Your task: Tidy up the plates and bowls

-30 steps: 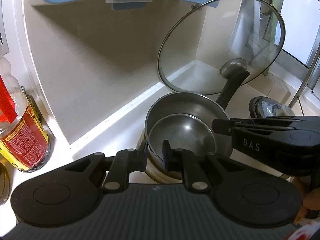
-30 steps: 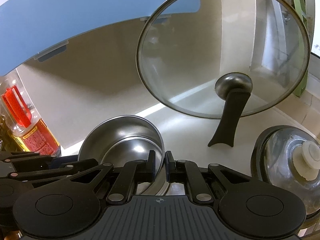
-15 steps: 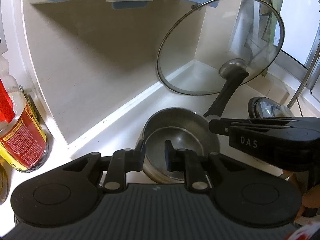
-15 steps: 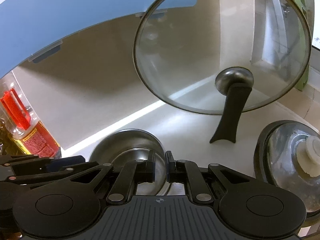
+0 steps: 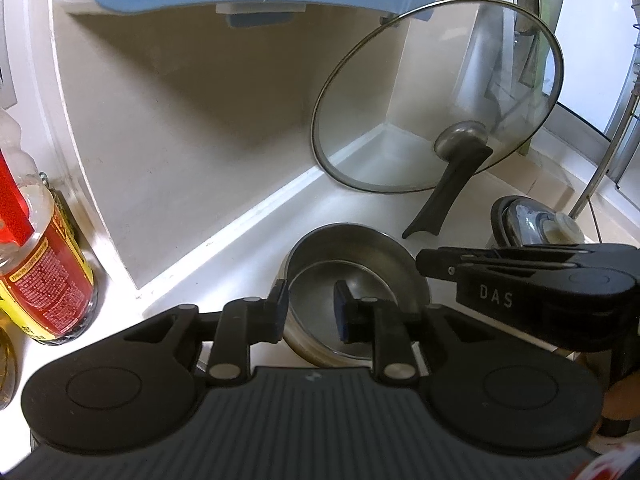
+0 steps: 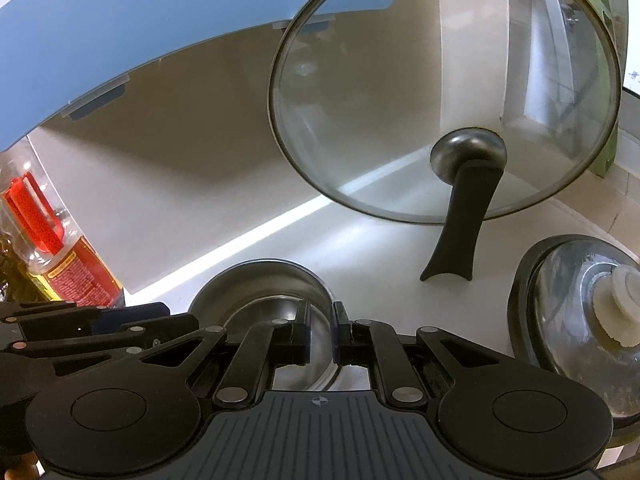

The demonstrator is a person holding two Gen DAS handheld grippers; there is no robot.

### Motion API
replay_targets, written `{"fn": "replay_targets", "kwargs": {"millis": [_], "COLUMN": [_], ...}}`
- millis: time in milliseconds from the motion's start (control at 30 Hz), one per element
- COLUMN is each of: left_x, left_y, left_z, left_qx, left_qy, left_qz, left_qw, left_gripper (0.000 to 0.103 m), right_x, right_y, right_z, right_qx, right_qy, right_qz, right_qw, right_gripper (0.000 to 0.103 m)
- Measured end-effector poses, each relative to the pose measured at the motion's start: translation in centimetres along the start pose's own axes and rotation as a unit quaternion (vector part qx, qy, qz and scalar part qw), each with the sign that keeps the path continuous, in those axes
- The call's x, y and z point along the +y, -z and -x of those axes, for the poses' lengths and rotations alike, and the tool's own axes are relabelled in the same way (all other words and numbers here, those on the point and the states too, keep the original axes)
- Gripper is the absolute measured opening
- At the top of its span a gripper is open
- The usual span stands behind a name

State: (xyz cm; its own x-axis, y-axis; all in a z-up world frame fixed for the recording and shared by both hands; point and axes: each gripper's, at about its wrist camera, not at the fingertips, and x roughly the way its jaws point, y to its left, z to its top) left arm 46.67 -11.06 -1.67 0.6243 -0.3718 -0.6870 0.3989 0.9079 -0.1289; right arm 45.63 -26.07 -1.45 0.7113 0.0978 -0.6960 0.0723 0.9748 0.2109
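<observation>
Steel bowls (image 5: 352, 280), one nested inside the other, sit on the white counter (image 5: 240, 240) just ahead of both claws. The left claw (image 5: 308, 312) is opening, its two pads standing either side of the bowls' near rim without pressing on it. The right claw (image 6: 320, 330) is nearly closed, with a narrow gap between its fingers, over the bowls' right edge; whether it pinches the rim I cannot tell. Behind the bowls a glass lid (image 6: 440, 92) leans propped on its black handle (image 6: 460, 220). A domed lid (image 6: 580, 308) lies at the right, an oil bottle (image 5: 36, 264) stands at the left.
</observation>
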Motion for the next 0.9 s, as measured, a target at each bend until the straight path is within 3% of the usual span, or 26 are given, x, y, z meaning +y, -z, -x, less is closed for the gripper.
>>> {"fn": "replay_targets", "kwargs": {"millis": [133, 200, 267, 367, 900], "left_x": [0.3, 0.4, 0.7, 1.0, 1.4], "left_y": [0.1, 0.2, 0.3, 0.4, 0.0], "left_z": [0.3, 0.5, 0.6, 0.6, -1.9], "left_qx": [0.001, 0.0, 0.0, 0.003, 0.026], "left_qy": [0.0, -0.002, -0.003, -0.006, -0.002], "left_qz": [0.004, 0.006, 0.008, 0.009, 0.025], "left_qw": [1.0, 1.0, 1.0, 0.9999, 0.9993], "left_gripper": [0.029, 0.034, 0.036, 0.04, 0.04], "right_x": [-0.1, -0.3, -0.4, -0.9, -1.6], "right_y": [0.3, 0.4, 0.6, 0.8, 0.8], "right_z": [0.3, 0.5, 0.7, 0.7, -2.1], "right_qx": [0.002, 0.001, -0.005, 0.0, 0.021], "right_qy": [-0.003, -0.004, -0.005, -0.009, -0.013], "right_qz": [-0.007, -0.013, -0.017, -0.028, -0.047], "right_qw": [1.0, 1.0, 1.0, 1.0, 0.999], "right_gripper": [0.02, 0.047, 0.056, 0.056, 0.056]}}
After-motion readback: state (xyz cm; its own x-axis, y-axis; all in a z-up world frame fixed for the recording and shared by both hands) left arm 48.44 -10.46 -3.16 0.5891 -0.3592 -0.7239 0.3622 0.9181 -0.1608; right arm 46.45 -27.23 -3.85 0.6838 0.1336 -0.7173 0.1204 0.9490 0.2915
